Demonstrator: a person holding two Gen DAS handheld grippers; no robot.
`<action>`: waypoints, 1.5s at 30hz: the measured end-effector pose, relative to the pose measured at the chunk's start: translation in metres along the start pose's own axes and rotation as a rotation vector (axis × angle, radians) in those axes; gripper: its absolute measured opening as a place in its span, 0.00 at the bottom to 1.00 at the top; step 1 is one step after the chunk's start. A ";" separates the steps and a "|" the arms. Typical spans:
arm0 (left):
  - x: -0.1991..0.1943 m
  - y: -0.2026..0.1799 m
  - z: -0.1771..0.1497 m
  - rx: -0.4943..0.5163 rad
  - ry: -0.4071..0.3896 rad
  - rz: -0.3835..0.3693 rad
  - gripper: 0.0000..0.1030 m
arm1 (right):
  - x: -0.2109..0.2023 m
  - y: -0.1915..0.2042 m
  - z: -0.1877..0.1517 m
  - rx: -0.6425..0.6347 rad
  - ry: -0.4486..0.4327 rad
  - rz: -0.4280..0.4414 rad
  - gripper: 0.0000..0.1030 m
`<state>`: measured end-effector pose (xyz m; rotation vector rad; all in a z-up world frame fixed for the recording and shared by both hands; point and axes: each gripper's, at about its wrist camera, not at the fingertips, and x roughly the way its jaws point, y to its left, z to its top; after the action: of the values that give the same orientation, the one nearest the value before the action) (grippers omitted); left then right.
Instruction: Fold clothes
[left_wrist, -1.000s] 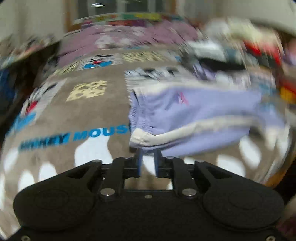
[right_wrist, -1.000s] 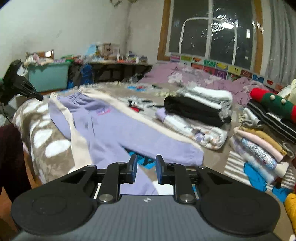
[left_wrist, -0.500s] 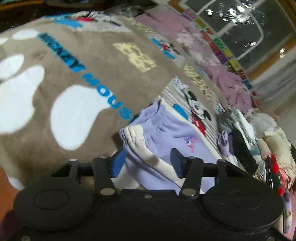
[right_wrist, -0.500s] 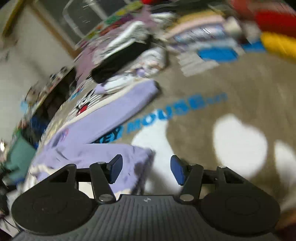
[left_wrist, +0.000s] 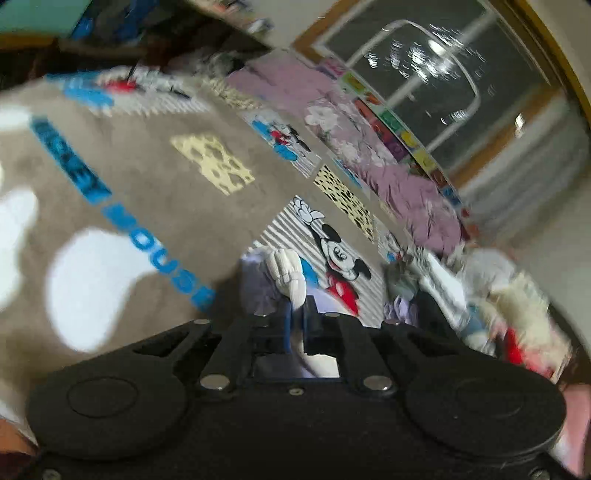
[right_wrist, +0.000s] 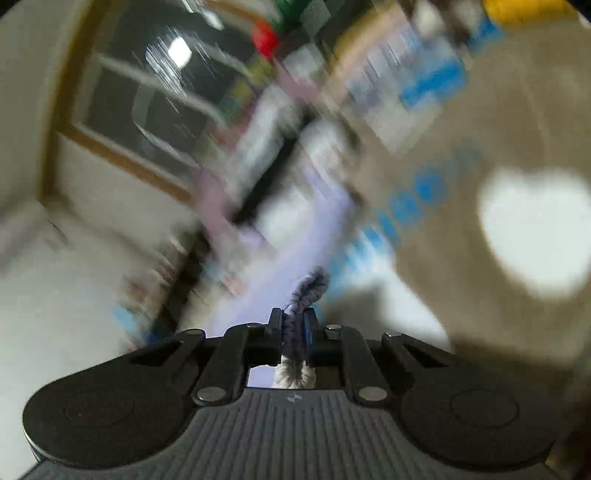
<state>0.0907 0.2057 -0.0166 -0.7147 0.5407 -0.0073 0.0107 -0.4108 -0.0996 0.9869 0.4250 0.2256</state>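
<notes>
The lavender sweatpants (left_wrist: 258, 284) with a cream side stripe lie on the brown Mickey Mouse blanket (left_wrist: 147, 177). My left gripper (left_wrist: 297, 325) is shut on the ribbed cream waistband end (left_wrist: 286, 271), which sticks up between the fingers. In the blurred right wrist view, my right gripper (right_wrist: 293, 328) is shut on a ribbed lavender cuff (right_wrist: 308, 290) of the sweatpants, and the lavender leg (right_wrist: 295, 243) stretches away from it.
Folded clothes (left_wrist: 436, 284) are stacked on the bed at the right in the left wrist view, with a purple floral quilt (left_wrist: 388, 173) and a window (left_wrist: 436, 74) behind. The right wrist view shows blurred clothes piles (right_wrist: 388, 81) beyond the blanket (right_wrist: 498, 140).
Both grippers were open half a second ago and have closed, the left on the waistband, the right on the cuff. Both cameras have swung; the right view is now heavily blurred.
</notes>
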 end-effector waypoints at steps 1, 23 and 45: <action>0.002 0.008 -0.007 0.031 0.051 0.022 0.03 | -0.001 0.002 0.002 -0.002 -0.013 0.013 0.12; 0.009 0.047 -0.053 0.140 0.193 0.216 0.06 | 0.003 -0.006 -0.019 -0.150 0.146 -0.190 0.15; 0.049 -0.001 0.011 0.324 0.156 0.178 0.43 | 0.061 -0.019 0.037 -0.165 0.127 -0.213 0.57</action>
<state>0.1384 0.2029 -0.0322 -0.3498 0.7316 0.0154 0.0819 -0.4263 -0.1129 0.7618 0.6139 0.1291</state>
